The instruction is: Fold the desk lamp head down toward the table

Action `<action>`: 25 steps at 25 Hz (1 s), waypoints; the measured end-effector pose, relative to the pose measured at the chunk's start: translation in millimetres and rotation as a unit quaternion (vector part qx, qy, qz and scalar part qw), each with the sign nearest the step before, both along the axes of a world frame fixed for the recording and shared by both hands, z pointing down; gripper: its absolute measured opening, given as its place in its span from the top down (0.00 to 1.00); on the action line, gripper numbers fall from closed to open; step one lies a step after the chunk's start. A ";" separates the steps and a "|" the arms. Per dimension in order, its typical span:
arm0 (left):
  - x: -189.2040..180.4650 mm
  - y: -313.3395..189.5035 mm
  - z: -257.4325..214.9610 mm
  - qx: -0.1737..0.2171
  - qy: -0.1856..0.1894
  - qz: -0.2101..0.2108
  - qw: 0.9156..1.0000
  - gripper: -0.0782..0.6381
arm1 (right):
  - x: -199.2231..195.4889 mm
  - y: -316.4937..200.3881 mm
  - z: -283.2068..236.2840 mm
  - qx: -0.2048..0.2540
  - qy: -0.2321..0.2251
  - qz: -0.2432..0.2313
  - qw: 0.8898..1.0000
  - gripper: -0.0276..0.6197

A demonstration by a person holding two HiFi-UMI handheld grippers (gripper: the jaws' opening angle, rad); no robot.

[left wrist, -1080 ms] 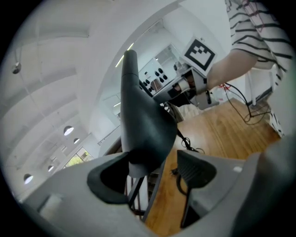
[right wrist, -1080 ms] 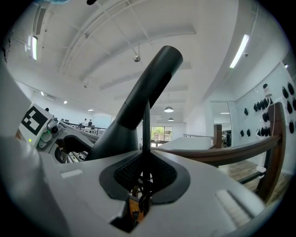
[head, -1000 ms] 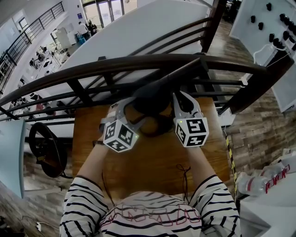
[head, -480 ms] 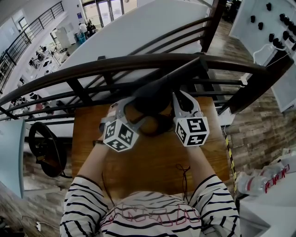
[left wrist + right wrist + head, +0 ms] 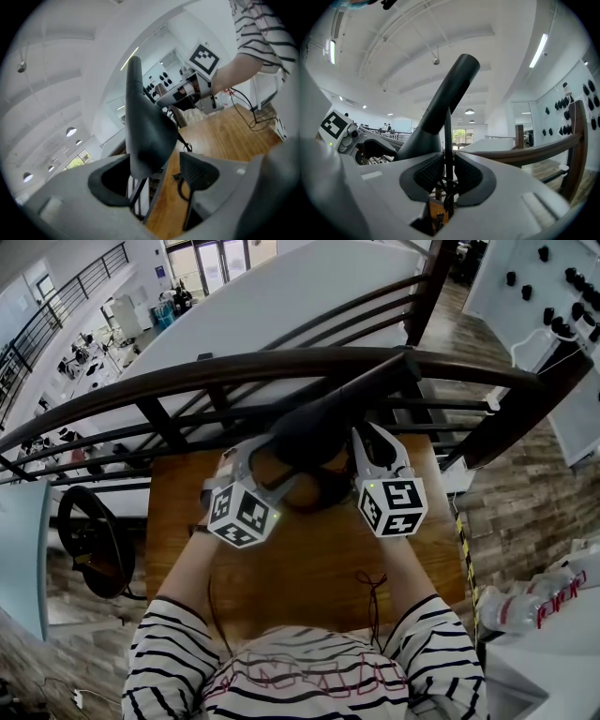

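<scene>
Black lamp head [image 5: 147,133] sits inside your open left claw [image 5: 154,180]; your right claw [image 5: 448,176] is opening around its stem [image 5: 447,136].

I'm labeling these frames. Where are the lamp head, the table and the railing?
Lamp head [image 5: 147,136]: left gripper view, its wide end.
Table [image 5: 309,568]: head view, bare wood.
Railing [image 5: 234,367]: head view, top rail.

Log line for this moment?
left gripper: open, lamp head between fingers | right gripper: fingers opening around stem | fold: not done
</scene>
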State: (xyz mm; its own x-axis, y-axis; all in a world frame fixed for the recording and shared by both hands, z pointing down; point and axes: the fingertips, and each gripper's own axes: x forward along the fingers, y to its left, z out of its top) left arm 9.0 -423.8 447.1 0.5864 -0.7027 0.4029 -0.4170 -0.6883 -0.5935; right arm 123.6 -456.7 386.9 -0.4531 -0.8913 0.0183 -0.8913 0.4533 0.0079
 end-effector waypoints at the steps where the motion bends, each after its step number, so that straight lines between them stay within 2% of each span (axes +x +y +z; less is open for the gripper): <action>1: -0.5 1.8 -1.9 0.001 0.003 0.000 1.000 0.43 | 1.0 2.0 -1.0 0.001 0.000 0.001 1.000 0.86; 13: -5.2 43.8 -22.5 0.005 0.055 0.007 0.998 0.43 | 6.4 50.5 -1.8 0.005 -0.007 0.027 1.000 0.86; 25: -37.9 122.1 -40.2 0.022 0.121 0.022 0.992 0.45 | -22.6 138.3 -0.4 0.009 -0.009 0.052 0.999 0.89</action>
State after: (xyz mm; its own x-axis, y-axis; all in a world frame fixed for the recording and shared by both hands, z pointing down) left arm -28.9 -301.7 406.9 0.6926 -0.6881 0.2165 -0.5209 -0.6847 -0.5099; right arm 101.0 -318.4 386.5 -0.3584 -0.9336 -0.0048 -0.9336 0.3584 -0.0011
